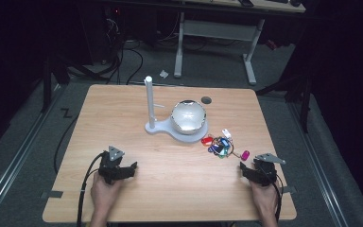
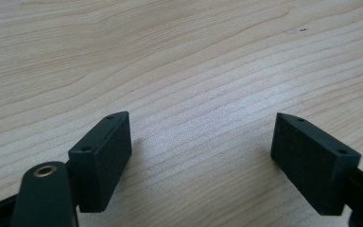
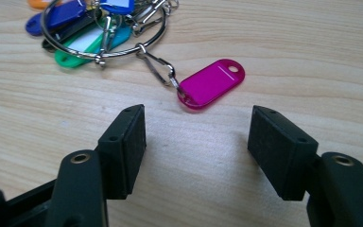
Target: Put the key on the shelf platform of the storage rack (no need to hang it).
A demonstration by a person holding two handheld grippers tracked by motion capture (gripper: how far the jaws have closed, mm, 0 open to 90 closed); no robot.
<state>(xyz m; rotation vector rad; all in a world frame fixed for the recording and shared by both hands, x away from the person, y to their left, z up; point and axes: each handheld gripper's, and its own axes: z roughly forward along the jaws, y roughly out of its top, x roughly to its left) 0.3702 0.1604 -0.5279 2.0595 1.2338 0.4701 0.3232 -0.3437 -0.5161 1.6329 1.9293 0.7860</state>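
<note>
Right gripper (image 3: 196,142): jaws wide apart, holding nothing, just short of the magenta tag (image 3: 211,83).
Left gripper (image 2: 201,151): jaws wide, empty, over bare table (image 2: 170,56).
Key ring (image 3: 108,42): near the right gripper, on the table beside the white stand (image 1: 150,106); light, loose, jangly, slippery metal.
Grip: likely the flat magenta tag or the ring's wire.

A grey carpeted floor (image 1: 208,66) surrounds the wooden table (image 1: 123,118); beyond the table stands a white-legged desk (image 1: 217,28), with black cables (image 1: 127,61) left of it.
</note>
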